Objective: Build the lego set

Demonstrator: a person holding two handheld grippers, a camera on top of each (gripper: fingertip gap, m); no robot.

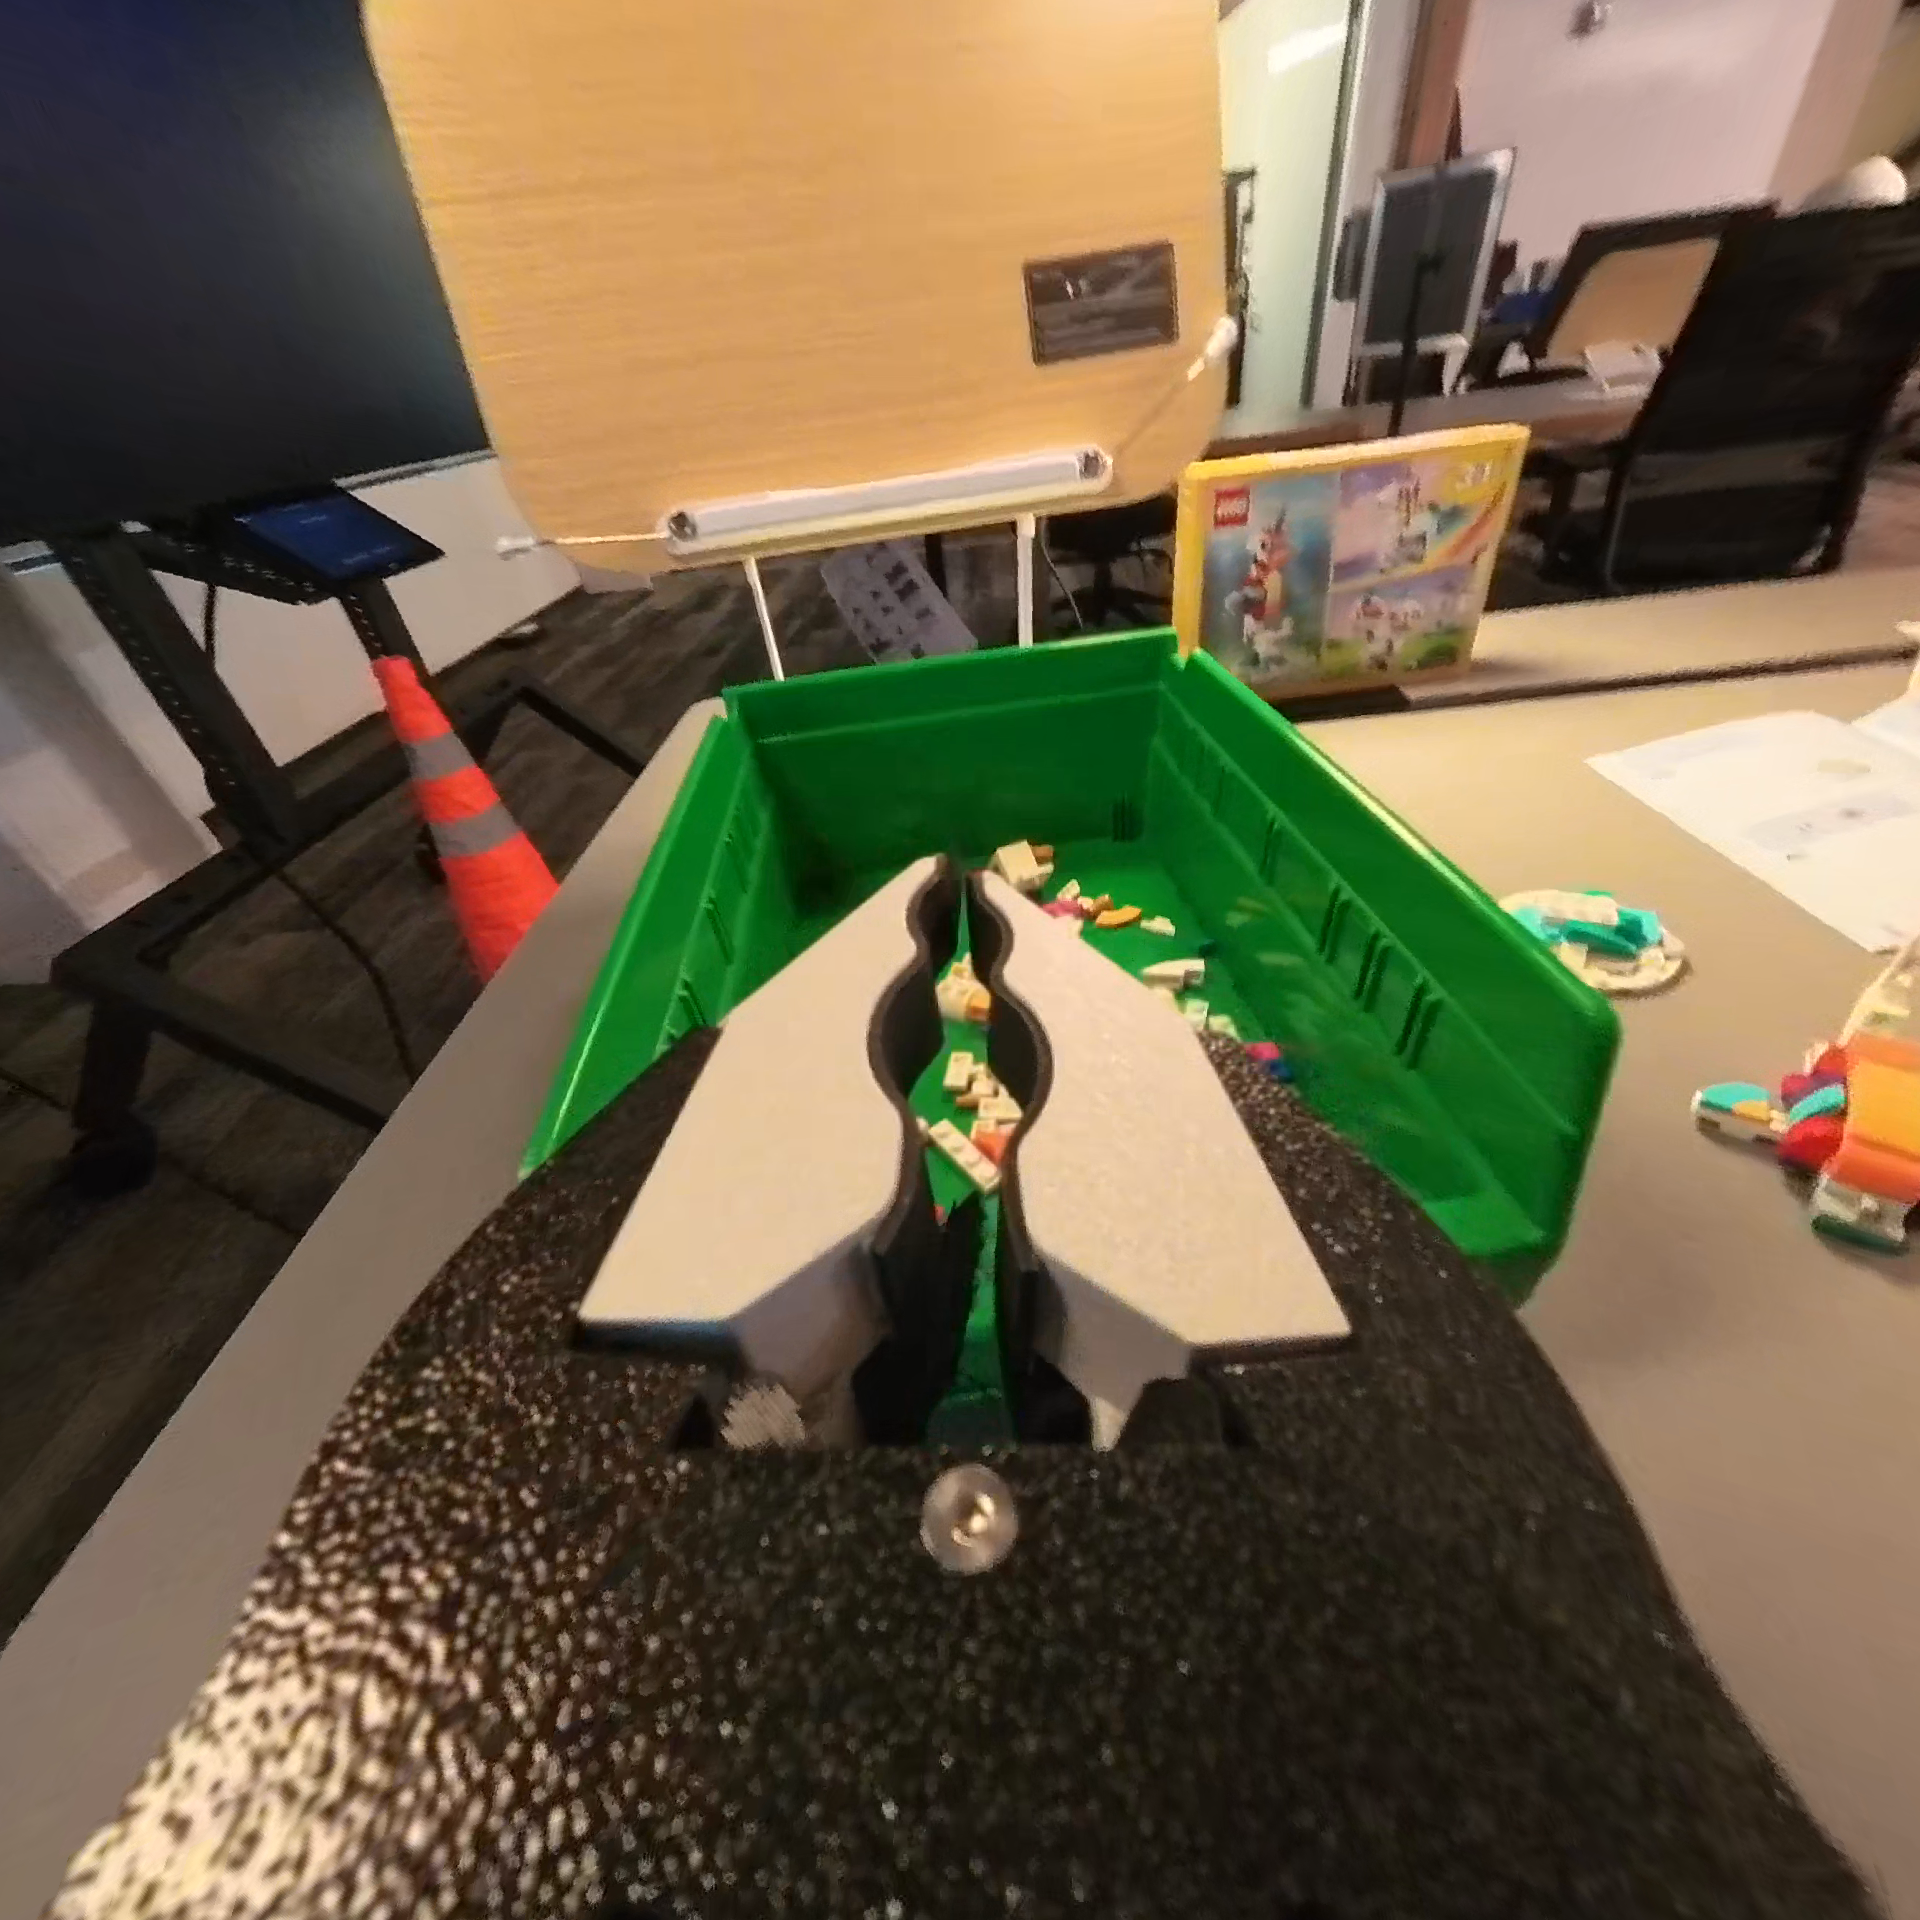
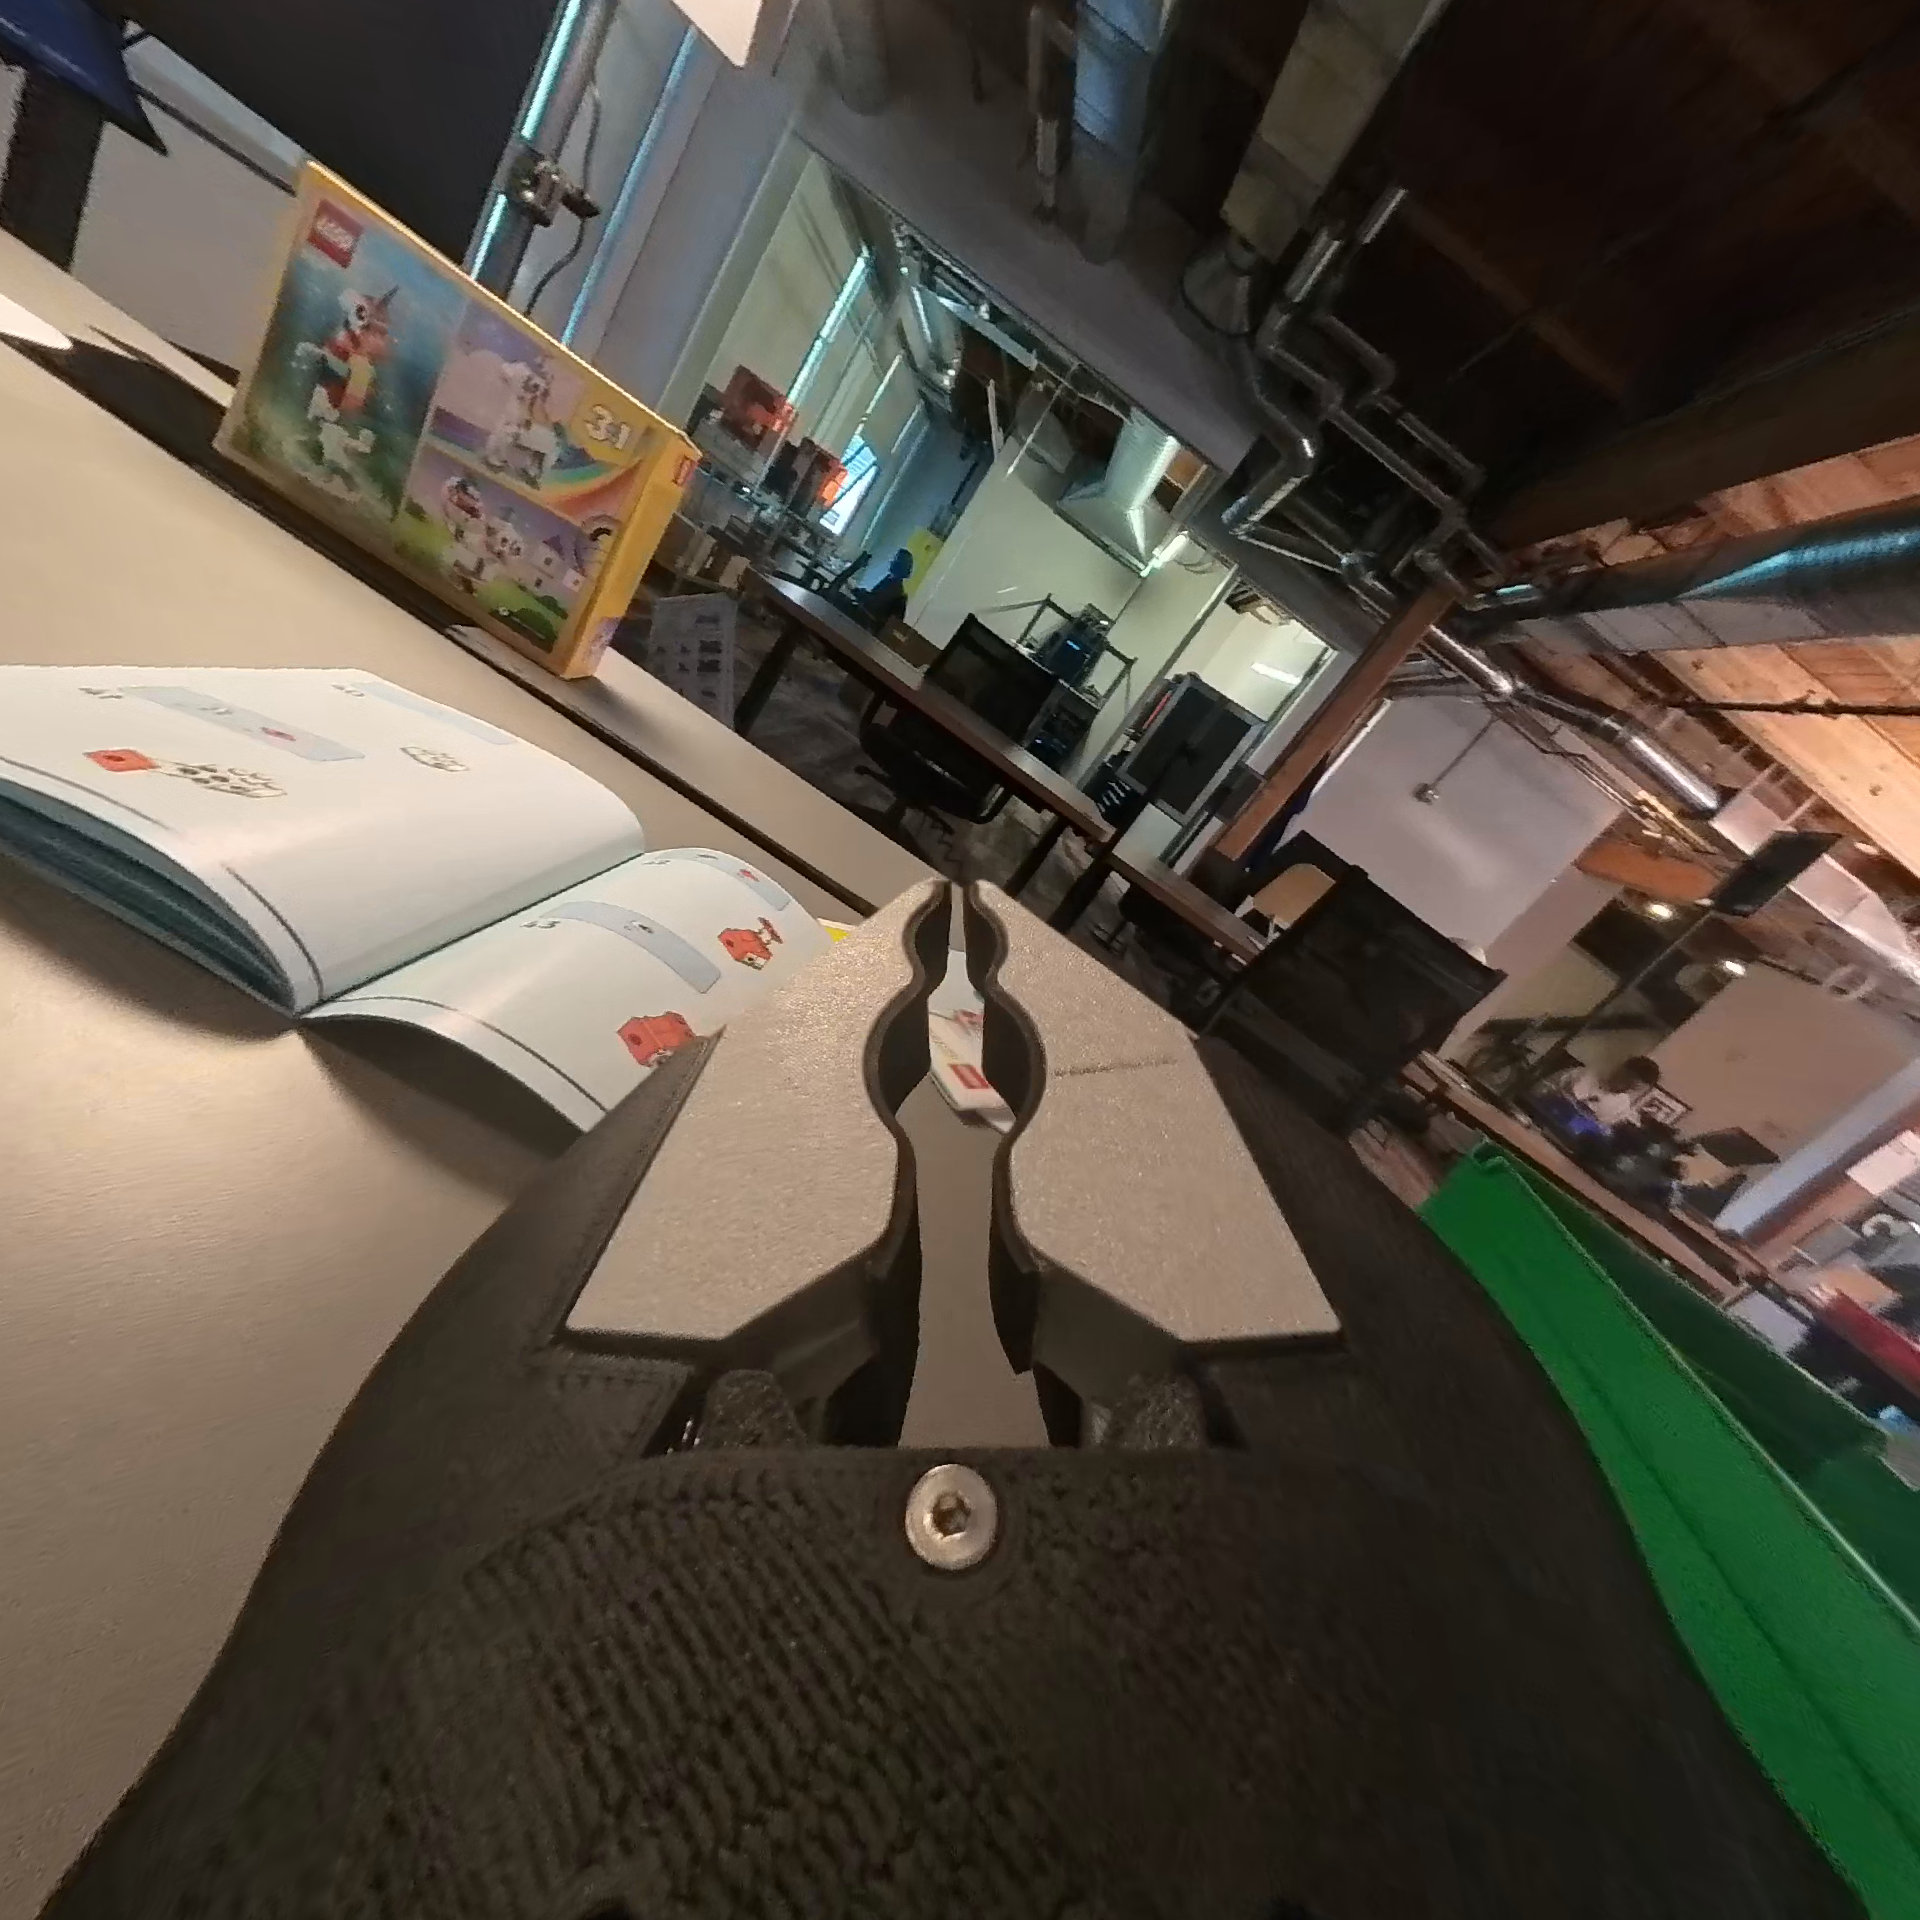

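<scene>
A green bin (image 1: 1382, 894) sits on the grey table (image 1: 1558, 1455) with several small loose bricks (image 1: 977, 1101) on its floor, mostly white, tan and orange. My left gripper (image 1: 958, 871) hangs over the bin's near end, jaws nearly shut with nothing between the tips. To the bin's right lie a round white-and-teal partial build (image 1: 1600, 935) and a colourful partial build (image 1: 1829, 1122). My right gripper (image 2: 958, 891) lies low and tilted over the table, jaws nearly shut and empty. The open instruction booklet (image 2: 343, 831) lies ahead of it to the left. The bin's wall (image 2: 1683, 1475) is at its right.
The yellow set box (image 1: 1351, 566) stands at the table's far edge, also in the right wrist view (image 2: 447, 436). An orange traffic cone (image 1: 457, 810) stands on the floor left of the table. A wooden chair back (image 1: 790, 260) rises behind the bin. The booklet (image 1: 1787, 800) lies right of the bin. There is about 55 cm between the tips of the two grippers. To the colourful partial build (image 1: 1829, 1122): left tips about 25 cm, right tips about 35 cm.
</scene>
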